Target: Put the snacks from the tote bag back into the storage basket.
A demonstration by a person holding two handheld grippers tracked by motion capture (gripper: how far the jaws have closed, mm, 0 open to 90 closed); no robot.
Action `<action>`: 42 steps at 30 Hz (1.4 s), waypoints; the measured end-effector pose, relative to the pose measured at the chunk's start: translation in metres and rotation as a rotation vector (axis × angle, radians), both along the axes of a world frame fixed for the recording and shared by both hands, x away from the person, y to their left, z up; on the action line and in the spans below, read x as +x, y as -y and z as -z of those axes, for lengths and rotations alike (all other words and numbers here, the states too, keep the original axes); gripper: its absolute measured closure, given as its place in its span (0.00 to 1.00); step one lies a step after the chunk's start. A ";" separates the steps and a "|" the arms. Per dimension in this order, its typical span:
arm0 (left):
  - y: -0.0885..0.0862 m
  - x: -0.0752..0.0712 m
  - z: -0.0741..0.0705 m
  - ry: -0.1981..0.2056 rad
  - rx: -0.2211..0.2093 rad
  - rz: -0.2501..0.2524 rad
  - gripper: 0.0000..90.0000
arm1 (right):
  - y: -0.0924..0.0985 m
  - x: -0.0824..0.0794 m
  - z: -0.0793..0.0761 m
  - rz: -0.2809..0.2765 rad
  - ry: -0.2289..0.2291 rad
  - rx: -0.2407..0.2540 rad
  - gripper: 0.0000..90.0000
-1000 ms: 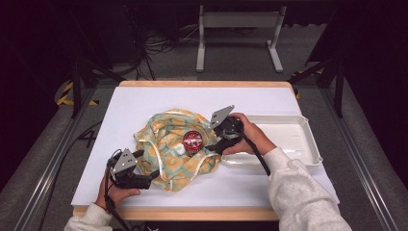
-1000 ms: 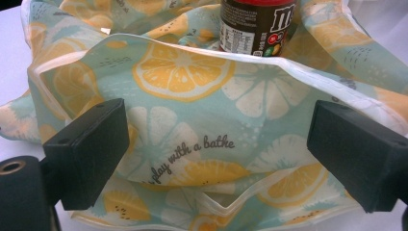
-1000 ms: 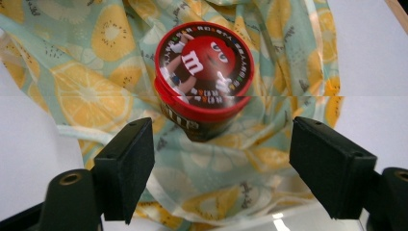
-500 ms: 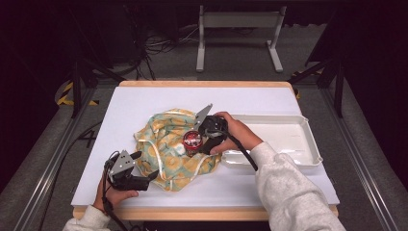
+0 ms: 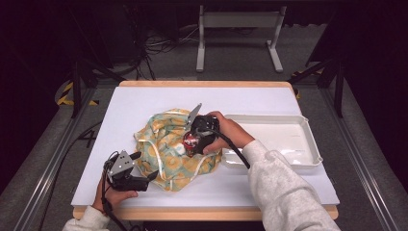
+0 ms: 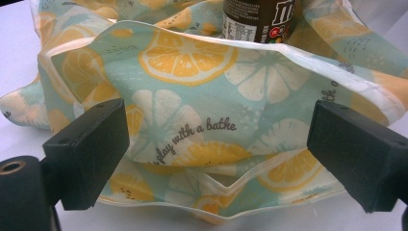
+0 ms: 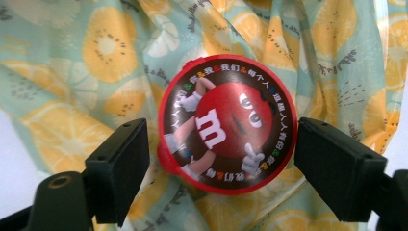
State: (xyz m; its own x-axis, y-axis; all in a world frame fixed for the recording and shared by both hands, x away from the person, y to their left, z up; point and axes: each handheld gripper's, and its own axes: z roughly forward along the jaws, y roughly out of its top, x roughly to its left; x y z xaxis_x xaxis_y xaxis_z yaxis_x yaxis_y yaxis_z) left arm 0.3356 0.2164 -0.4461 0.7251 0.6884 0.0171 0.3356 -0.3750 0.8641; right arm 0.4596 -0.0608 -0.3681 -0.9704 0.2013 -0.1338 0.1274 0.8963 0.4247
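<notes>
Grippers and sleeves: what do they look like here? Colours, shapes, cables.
Both are black handheld units. The left gripper carries a grey three-cornered plate on top, and so does the right gripper; a black cable trails from each toward the person. Up close, the jaws are blocky, matte black rectangular pads on black arms, with a brass-coloured round fitting at the lower left. The sleeves are light grey, sweatshirt-like.

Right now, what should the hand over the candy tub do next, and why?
Probably lift the right tool straight up. Its jaws have just been opening and stand apart from the candy tub, which sits upright on the lemon-print bag, so it looks let go.
</notes>
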 end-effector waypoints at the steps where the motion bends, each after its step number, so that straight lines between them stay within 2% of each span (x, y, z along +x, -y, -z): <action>1: 0.000 0.000 0.000 0.001 0.000 -0.001 0.09 | -0.001 0.001 0.002 0.004 -0.002 -0.008 0.23; 5: 0.000 0.000 0.000 -0.002 0.000 0.001 0.09 | -0.005 0.005 0.008 0.013 -0.017 -0.024 0.24; 17: 0.000 0.000 0.000 -0.003 0.001 0.004 0.09 | -0.008 0.007 0.009 0.021 -0.035 -0.002 0.29; 29: 0.000 0.000 0.000 -0.006 -0.004 -0.002 0.09 | -0.007 0.006 0.005 0.032 -0.009 0.015 0.29; 42: -0.001 0.000 0.000 -0.002 0.001 -0.001 0.09 | -0.011 0.004 0.001 0.024 0.004 -0.002 0.29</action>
State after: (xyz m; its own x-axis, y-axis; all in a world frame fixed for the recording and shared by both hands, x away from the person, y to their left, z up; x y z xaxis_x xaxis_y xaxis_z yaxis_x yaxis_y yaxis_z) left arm 0.3357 0.2172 -0.4464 0.7245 0.6891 0.0166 0.3375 -0.3756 0.8631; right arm 0.4637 -0.0498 -0.3693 -0.9646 0.2245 -0.1382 0.1474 0.8940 0.4232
